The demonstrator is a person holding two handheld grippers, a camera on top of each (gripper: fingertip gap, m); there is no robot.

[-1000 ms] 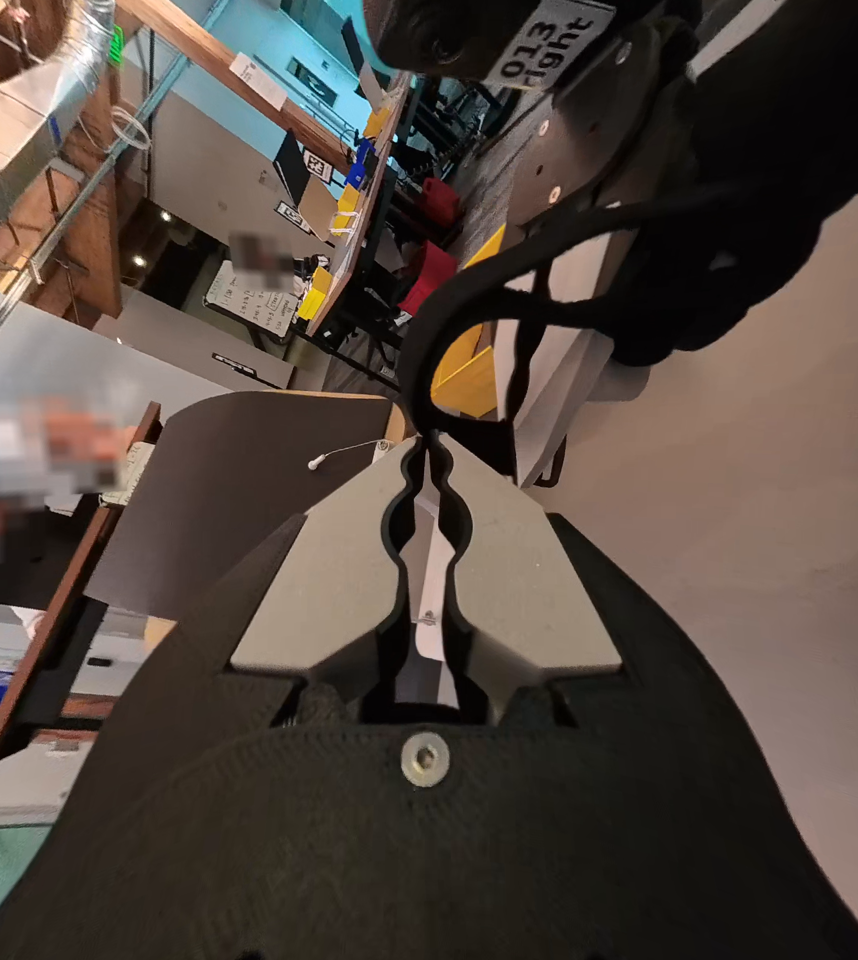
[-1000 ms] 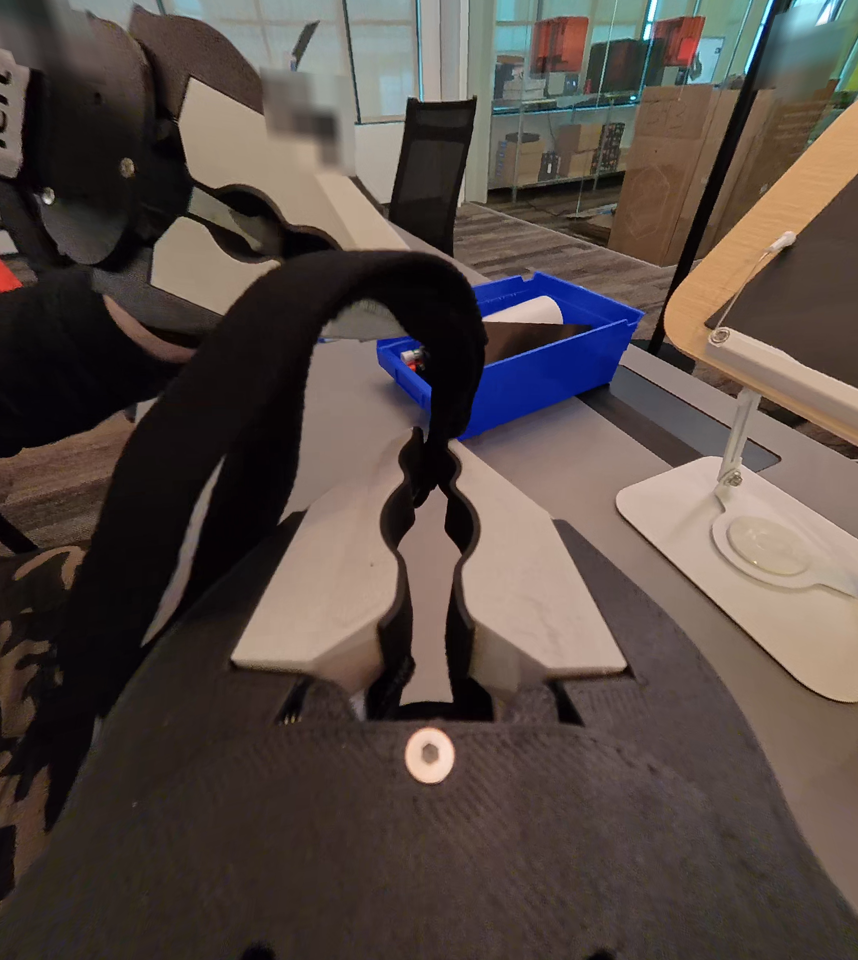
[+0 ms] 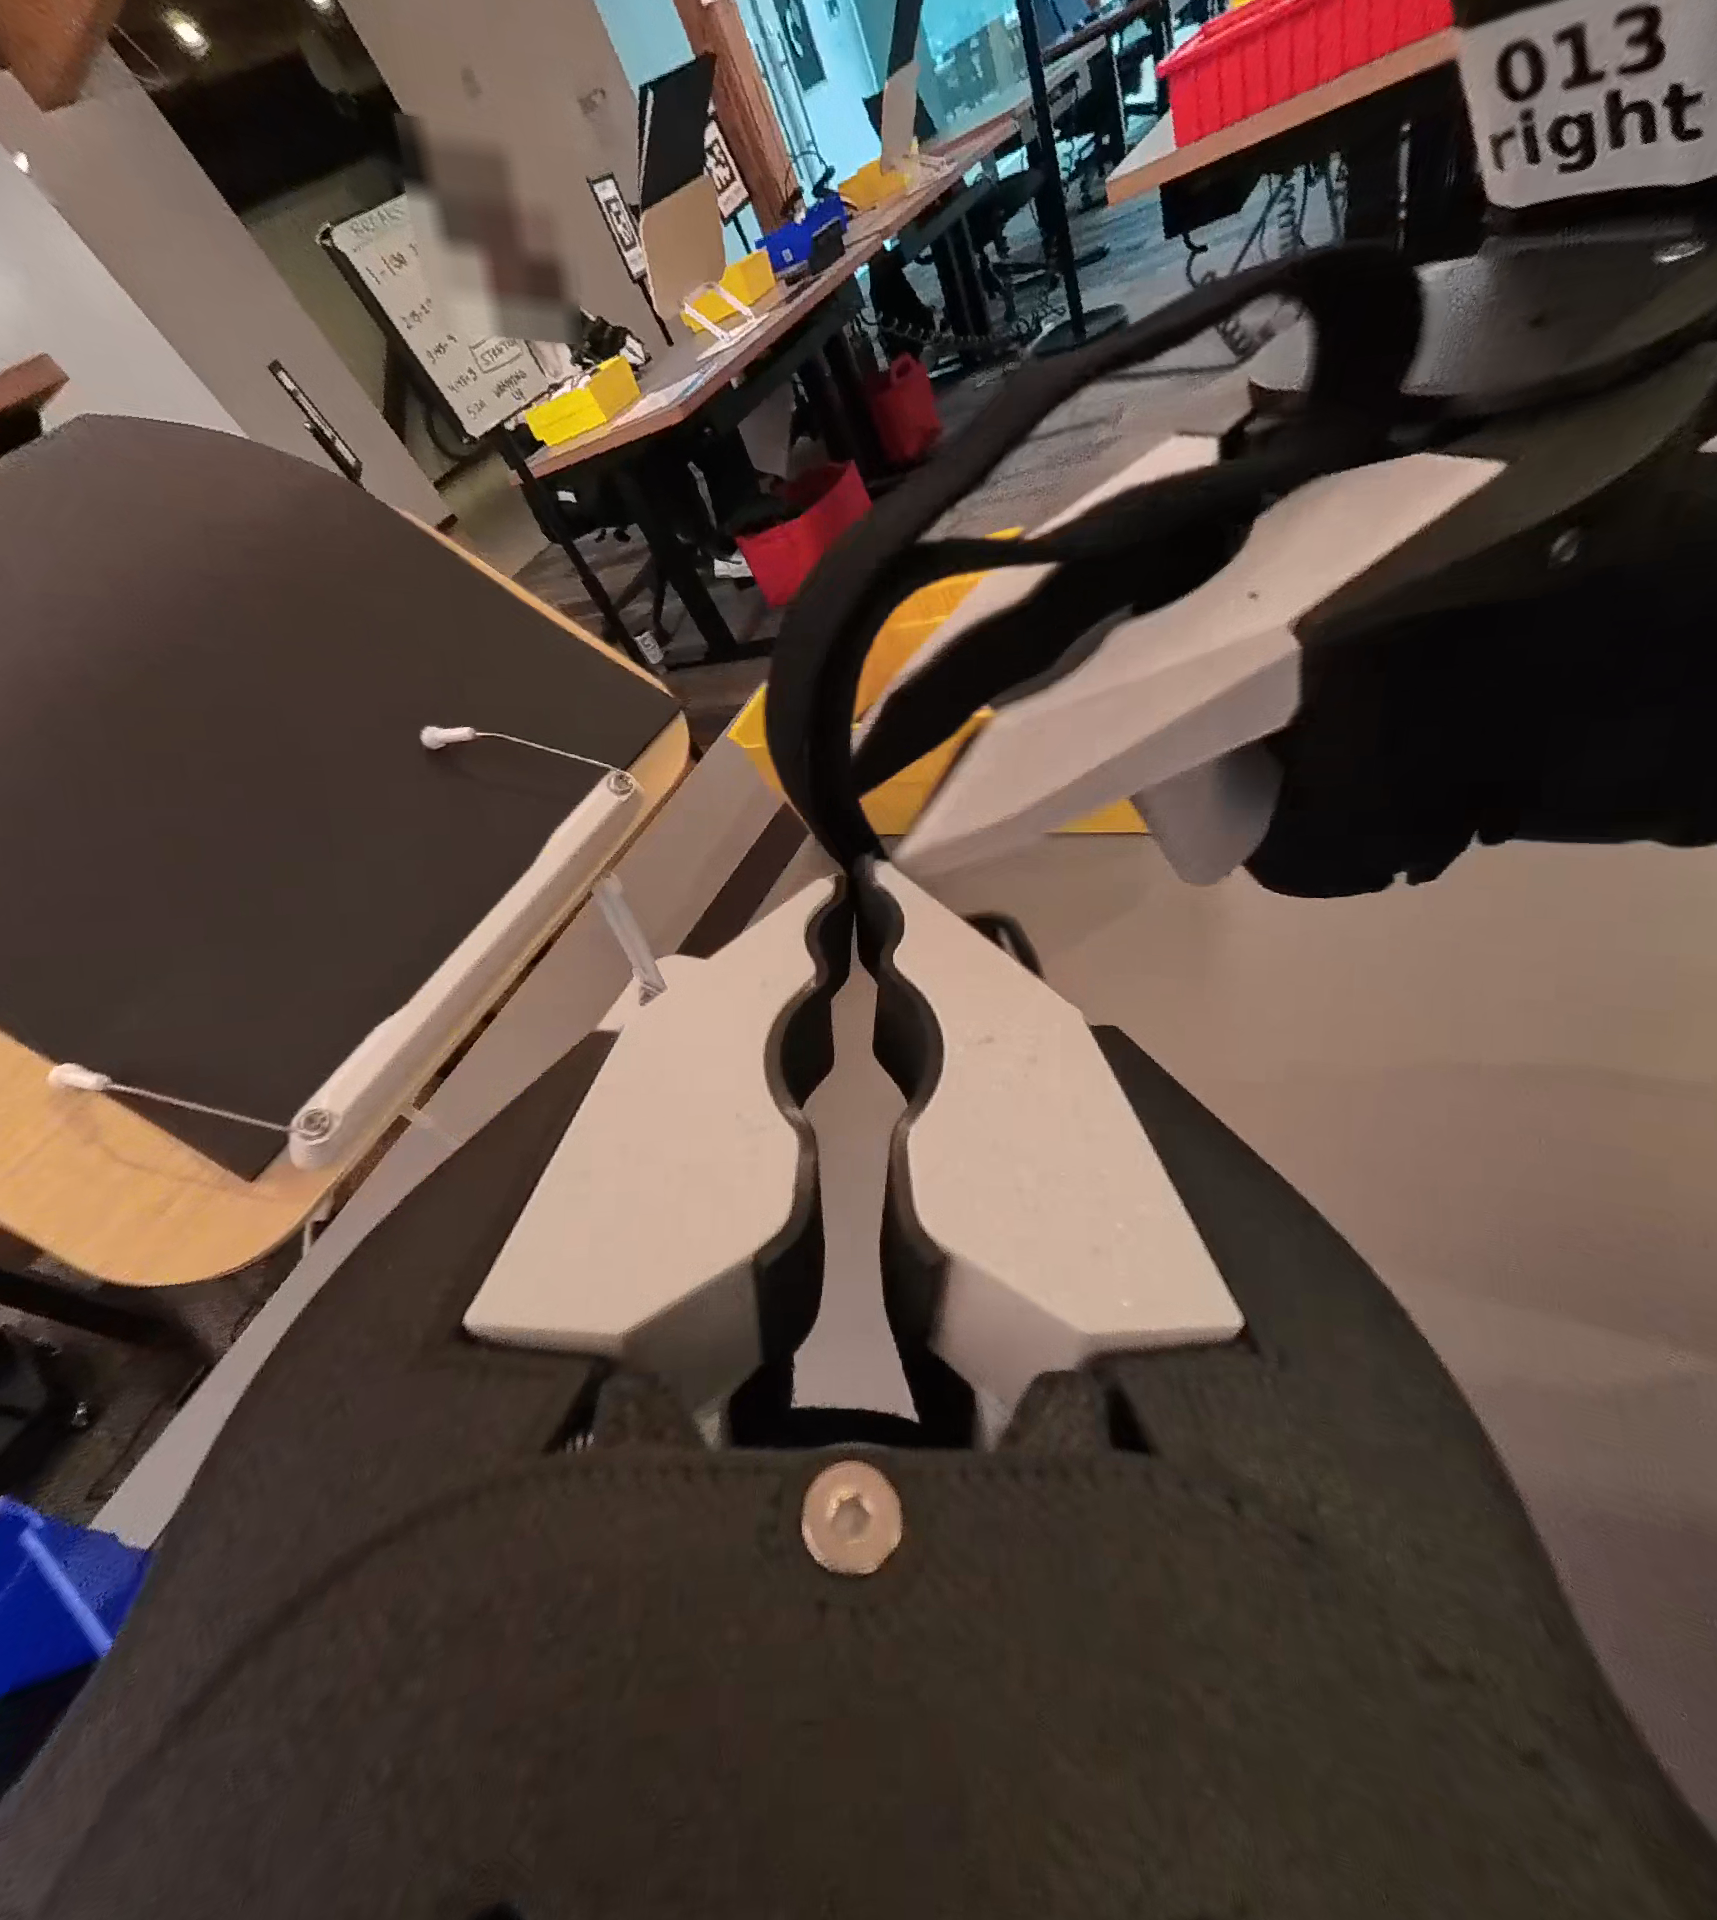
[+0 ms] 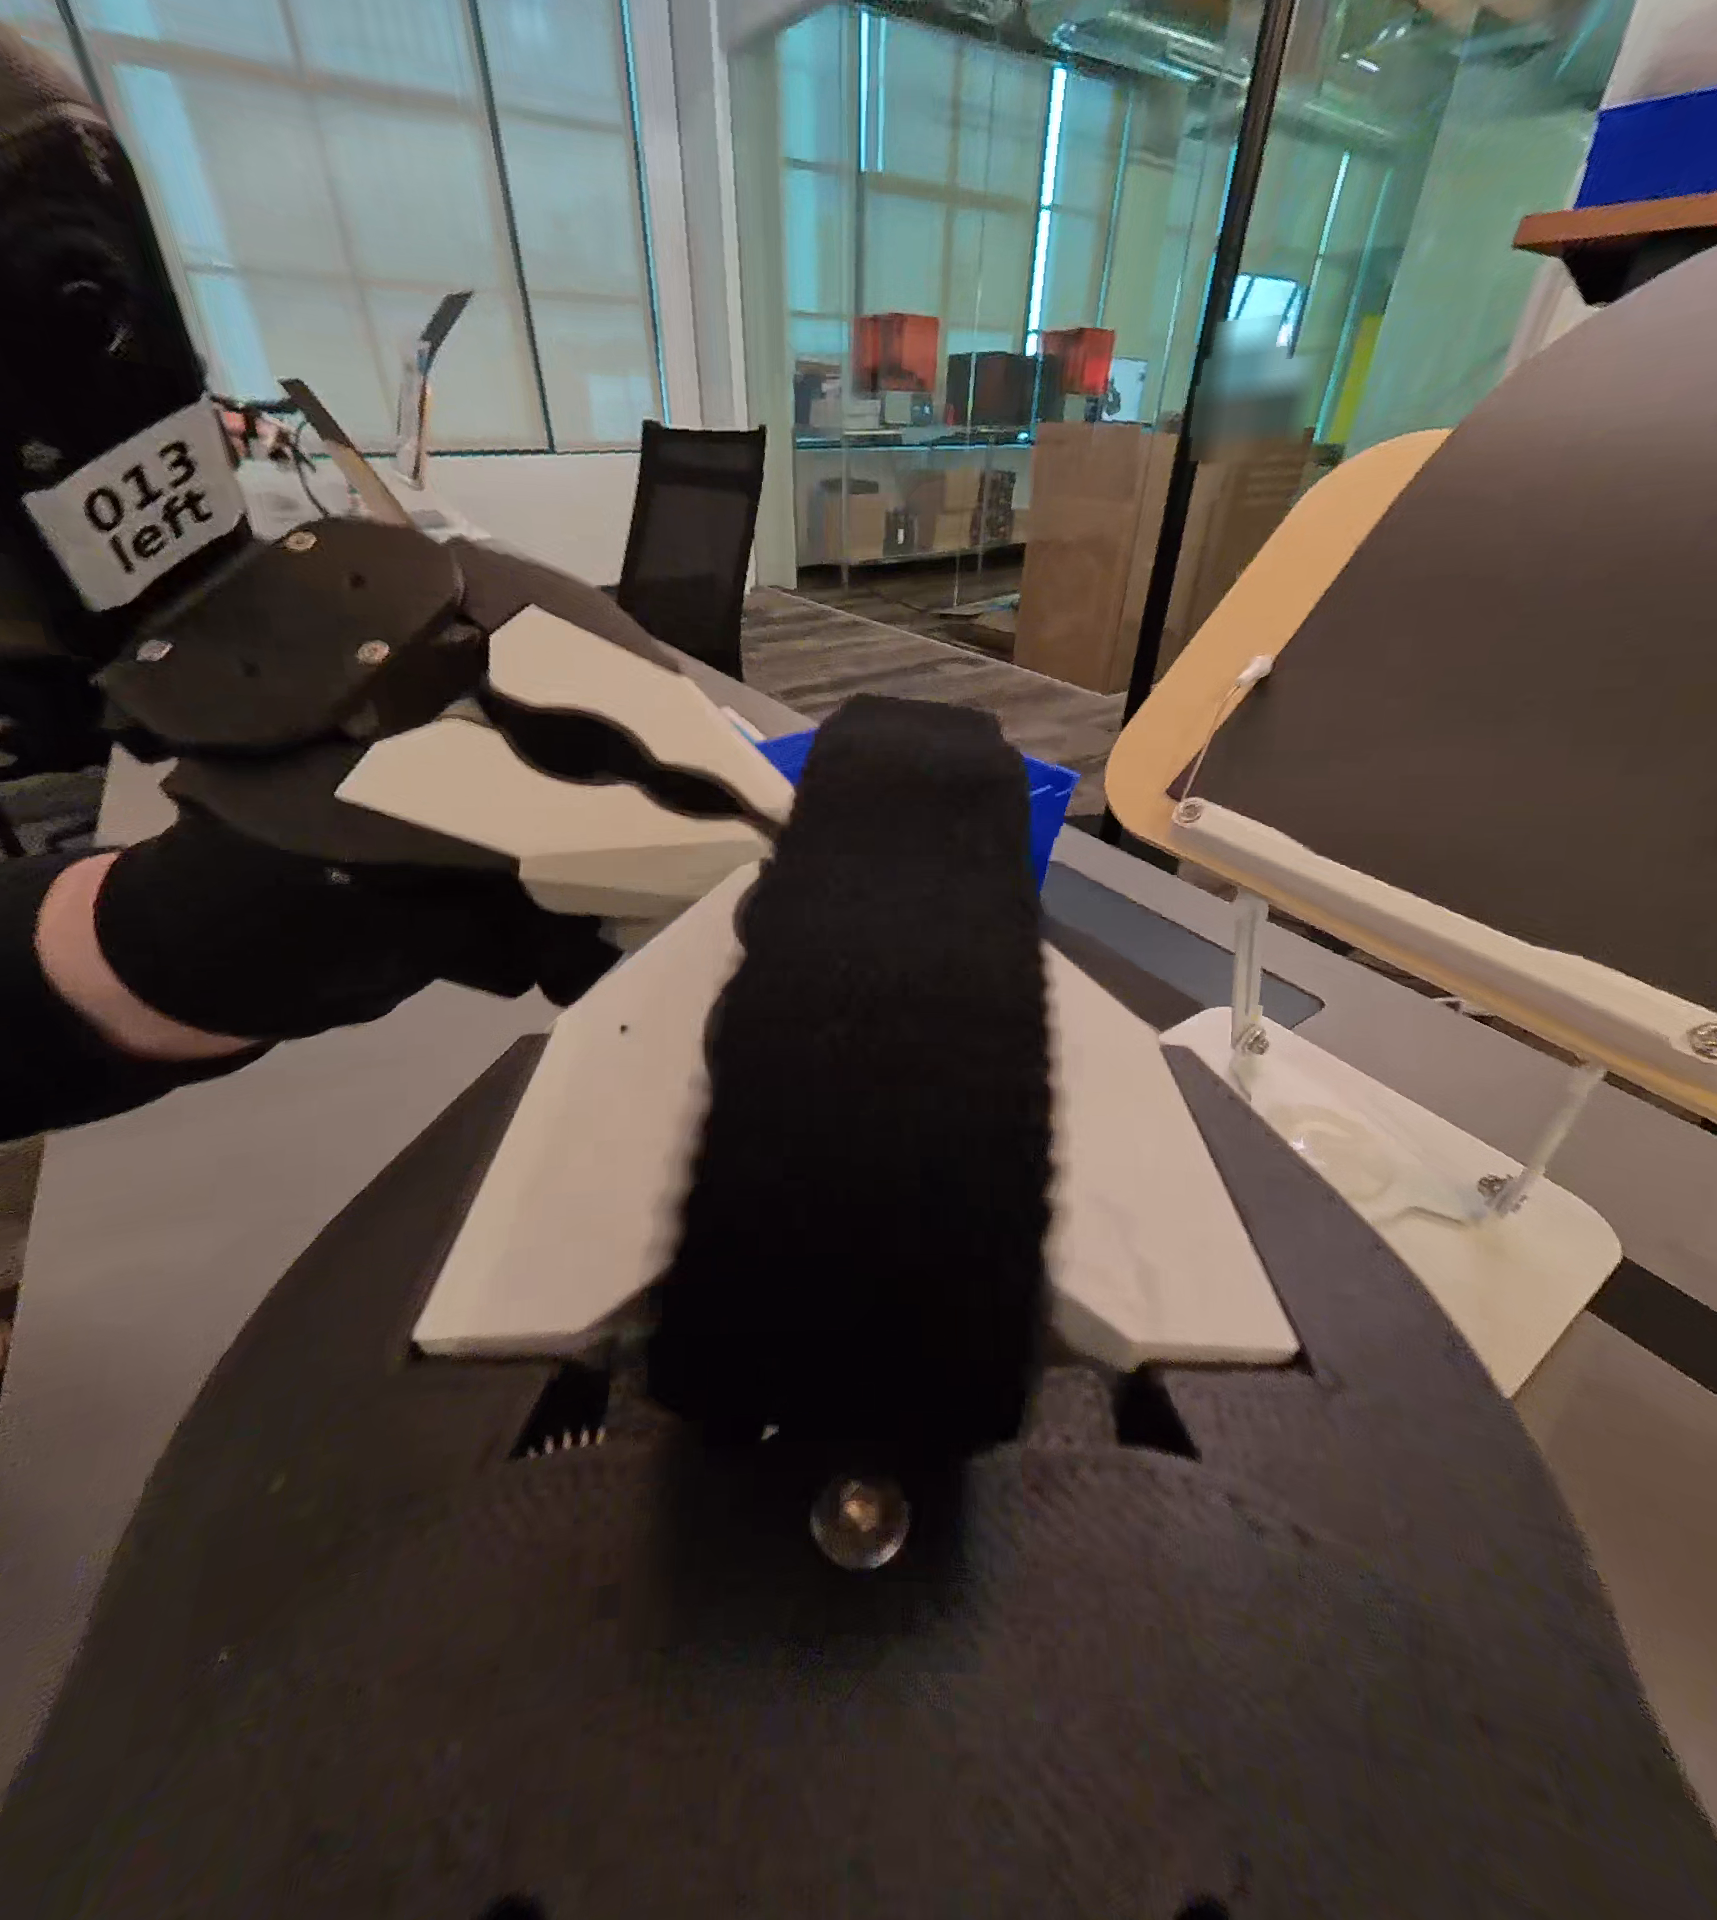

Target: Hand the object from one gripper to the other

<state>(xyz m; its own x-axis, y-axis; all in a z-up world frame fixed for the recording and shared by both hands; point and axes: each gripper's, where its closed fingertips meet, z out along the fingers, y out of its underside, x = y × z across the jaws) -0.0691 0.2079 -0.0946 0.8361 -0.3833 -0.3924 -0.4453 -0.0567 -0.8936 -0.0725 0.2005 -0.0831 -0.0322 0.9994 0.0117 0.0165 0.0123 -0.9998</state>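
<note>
The left gripper (image 3: 859, 883) is pinching a black fabric strap (image 3: 812, 707) between its fingertips, with the fingers closed narrowly on it. From this pinch the strap is rising in a loop and running to the right gripper (image 3: 947, 800), which is coming in from the right of the left fingers, held by a black-gloved hand (image 3: 1519, 748).

In the right wrist view the strap (image 4: 885, 1091) is lying wide over the gap between the right gripper's (image 4: 864, 862) fingers and is covering their inner edges — I cannot tell whether these fingers are gripping it or standing apart. The left gripper (image 4: 766, 816) is reaching in from the left, its tips touching the strap just beyond the right fingertips, and a gloved hand (image 4: 314, 935) is holding it.

A tilted board with a dark sheet (image 4: 1560, 727) on a white stand (image 4: 1456, 1278) is standing to the right of the right fingers. A blue bin (image 4: 1046, 821) is showing just behind the strap.
</note>
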